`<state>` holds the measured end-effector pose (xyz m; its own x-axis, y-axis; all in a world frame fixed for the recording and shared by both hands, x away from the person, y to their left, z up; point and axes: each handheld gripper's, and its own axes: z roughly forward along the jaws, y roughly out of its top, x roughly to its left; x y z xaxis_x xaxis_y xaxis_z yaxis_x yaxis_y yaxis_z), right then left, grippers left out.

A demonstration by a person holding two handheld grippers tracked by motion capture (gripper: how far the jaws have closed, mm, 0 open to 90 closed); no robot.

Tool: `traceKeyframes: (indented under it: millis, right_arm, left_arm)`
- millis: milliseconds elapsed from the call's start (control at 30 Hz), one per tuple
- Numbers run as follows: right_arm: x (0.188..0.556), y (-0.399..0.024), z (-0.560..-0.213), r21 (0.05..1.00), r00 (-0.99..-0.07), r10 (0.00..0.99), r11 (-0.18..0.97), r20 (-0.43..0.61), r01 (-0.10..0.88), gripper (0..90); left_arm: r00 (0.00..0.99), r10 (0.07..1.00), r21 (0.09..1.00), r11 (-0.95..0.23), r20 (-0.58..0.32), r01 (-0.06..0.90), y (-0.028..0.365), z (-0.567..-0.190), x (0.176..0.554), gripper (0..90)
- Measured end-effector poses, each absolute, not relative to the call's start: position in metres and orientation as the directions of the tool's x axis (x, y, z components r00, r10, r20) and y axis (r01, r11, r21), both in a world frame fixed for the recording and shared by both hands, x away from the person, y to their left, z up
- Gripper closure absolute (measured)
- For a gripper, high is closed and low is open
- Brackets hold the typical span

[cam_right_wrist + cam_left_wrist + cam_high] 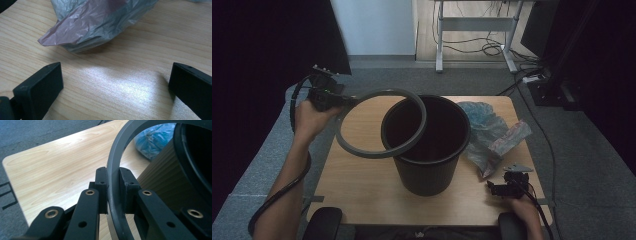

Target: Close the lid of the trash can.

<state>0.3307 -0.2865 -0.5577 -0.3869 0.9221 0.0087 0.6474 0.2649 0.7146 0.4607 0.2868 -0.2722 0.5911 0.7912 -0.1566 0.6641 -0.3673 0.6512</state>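
High view: left tongs hold a grey plastic ring tilted over a black round bin on the wooden desk. Left gripper view: jaws clamp the ring's rim. Right gripper view: right tongs gape wide beside crumpled plastic bags.

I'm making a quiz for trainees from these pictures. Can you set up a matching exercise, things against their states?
Things:
1. grey ring
2. black bin
3. plastic bags
4. right tool

States:
a. open, low over the table
b. crumpled, lying on the table
c. clamped in the left tool
d. standing upright on the table

Pairs: 1-c, 2-d, 3-b, 4-a
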Motion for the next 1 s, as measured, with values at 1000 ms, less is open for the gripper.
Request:
traceKeyframes:
  millis: [1000]
  right_arm:
    - [0.331, -0.286, -0.558, 0.715, -0.387, 0.922, 0.265, 0.009, 0.647, 0.0]
  left_arm:
    - [0.7, 0.701, 0.657, -0.463, -0.14, 0.595, 0.193, -0.274, 0.473, 78.6]
